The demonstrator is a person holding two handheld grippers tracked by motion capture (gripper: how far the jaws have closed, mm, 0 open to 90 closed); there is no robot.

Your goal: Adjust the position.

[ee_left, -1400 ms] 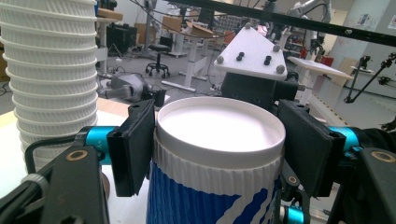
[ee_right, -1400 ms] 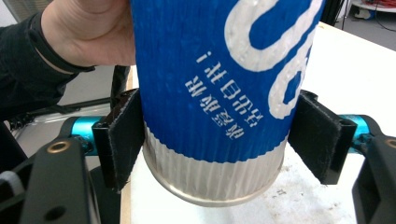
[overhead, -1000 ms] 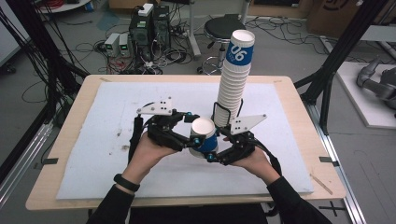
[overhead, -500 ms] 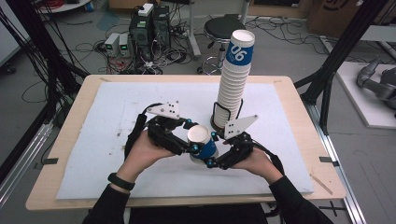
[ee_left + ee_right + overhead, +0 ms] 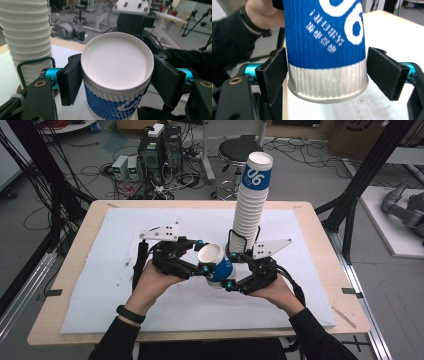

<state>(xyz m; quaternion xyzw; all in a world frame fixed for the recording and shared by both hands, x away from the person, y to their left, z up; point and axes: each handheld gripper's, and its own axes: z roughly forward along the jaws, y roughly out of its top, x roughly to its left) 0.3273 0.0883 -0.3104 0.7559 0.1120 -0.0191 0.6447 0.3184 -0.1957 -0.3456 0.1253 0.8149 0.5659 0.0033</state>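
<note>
A single blue-and-white paper cup (image 5: 216,265) is held above the middle of the white-covered tabletop (image 5: 100,270), tilted so that its open mouth faces about 11 o'clock in the high view. The left tongs (image 5: 202,269), entering from 9 o'clock, are clamped on the cup near its rim; in the left gripper view the pads (image 5: 71,78) press against the ribbed wall just under the rim of the cup (image 5: 117,75), at 9 and 3 o'clock. The right tongs (image 5: 231,270), entering from 4 o'clock, straddle the cup's base end. Their jaws have just been opening: in the right gripper view the cup (image 5: 325,50) stands between them, the left pad (image 5: 274,75) at most grazing the silver band and the right pad clear of it. A tall stack of nested cups (image 5: 250,210) stands upright at 1 o'clock of the held cup, well apart from it.
</note>
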